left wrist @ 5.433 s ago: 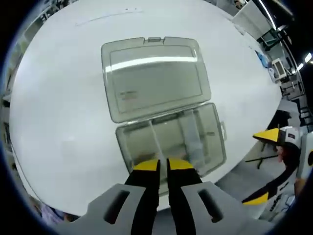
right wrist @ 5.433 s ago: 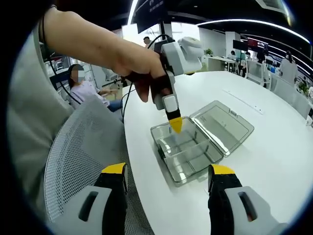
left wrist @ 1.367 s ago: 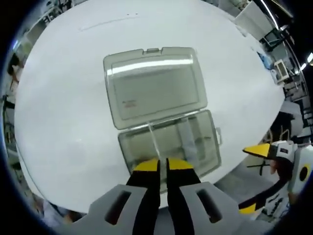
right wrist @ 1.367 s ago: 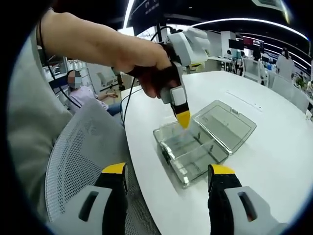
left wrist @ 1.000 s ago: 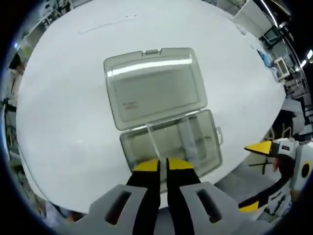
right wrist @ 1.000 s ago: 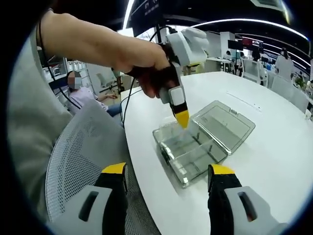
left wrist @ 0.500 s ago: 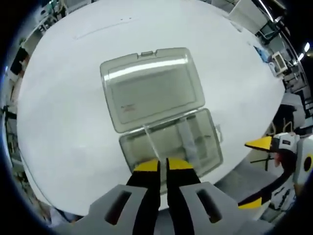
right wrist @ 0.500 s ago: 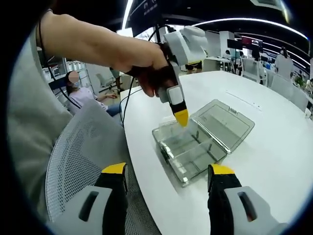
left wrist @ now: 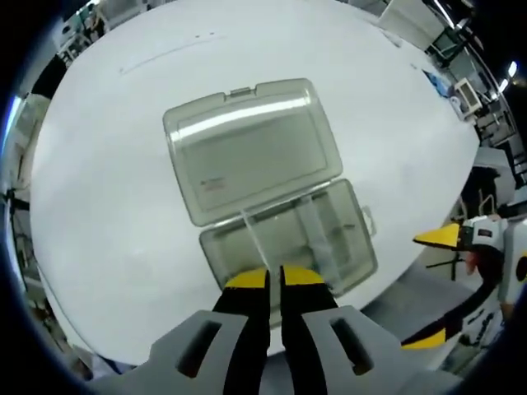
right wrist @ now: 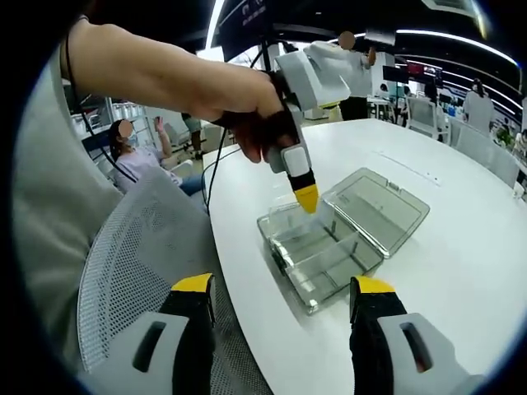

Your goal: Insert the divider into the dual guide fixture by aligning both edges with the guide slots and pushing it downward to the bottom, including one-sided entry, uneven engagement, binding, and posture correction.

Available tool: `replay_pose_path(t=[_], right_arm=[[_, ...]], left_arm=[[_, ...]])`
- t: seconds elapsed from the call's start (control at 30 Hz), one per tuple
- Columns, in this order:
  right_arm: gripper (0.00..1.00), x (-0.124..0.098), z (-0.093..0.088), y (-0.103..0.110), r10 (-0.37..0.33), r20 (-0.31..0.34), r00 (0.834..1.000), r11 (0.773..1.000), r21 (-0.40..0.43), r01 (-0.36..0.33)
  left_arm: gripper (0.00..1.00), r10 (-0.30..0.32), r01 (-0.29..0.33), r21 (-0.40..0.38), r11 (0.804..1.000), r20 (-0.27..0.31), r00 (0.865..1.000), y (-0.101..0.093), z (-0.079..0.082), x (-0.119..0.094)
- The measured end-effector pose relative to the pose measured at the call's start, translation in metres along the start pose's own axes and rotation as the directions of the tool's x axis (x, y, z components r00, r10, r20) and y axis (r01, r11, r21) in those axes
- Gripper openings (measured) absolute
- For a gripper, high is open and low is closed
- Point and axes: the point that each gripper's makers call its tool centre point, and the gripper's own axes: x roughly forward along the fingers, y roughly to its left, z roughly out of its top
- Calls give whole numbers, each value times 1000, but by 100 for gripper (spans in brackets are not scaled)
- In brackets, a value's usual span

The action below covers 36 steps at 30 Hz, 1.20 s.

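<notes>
**Currently: left jaws pinching the divider over the open box**

Right now the left gripper (left wrist: 274,280) is holding its jaws together on the near end of a clear divider (left wrist: 254,240), which is standing on edge inside the base of a transparent compartment box (left wrist: 362,247). The far end of the divider is reaching toward the hinge wall, and whether both ends are sitting in their guide slots is too hard to tell through the clear plastic. The box lid (left wrist: 251,148) is lying open flat on the white tabletop (left wrist: 107,189).

The right gripper (right wrist: 280,317) is hanging off the tabletop edge, above a mesh chair back (right wrist: 140,247), with its jaws wide apart and holding nothing.

The risk, as I judge it, is binding: pushing down with only the near end gripped could be letting one edge enter ahead of the other, cocking the thin sheet or shifting the unheld box.

In the right gripper view, the person's hand (right wrist: 247,115) is reaching over from the left, pointing the left gripper steeply downward into the box.
</notes>
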Motion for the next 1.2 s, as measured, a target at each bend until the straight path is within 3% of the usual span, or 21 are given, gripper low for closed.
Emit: replay_pose_path(t=[1.2], right_arm=[[64, 0, -1, -1, -2, -2, 1000, 1000, 10, 2]], left_arm=[[0, 14, -11, 59, 998, -54, 998, 1, 2, 4]])
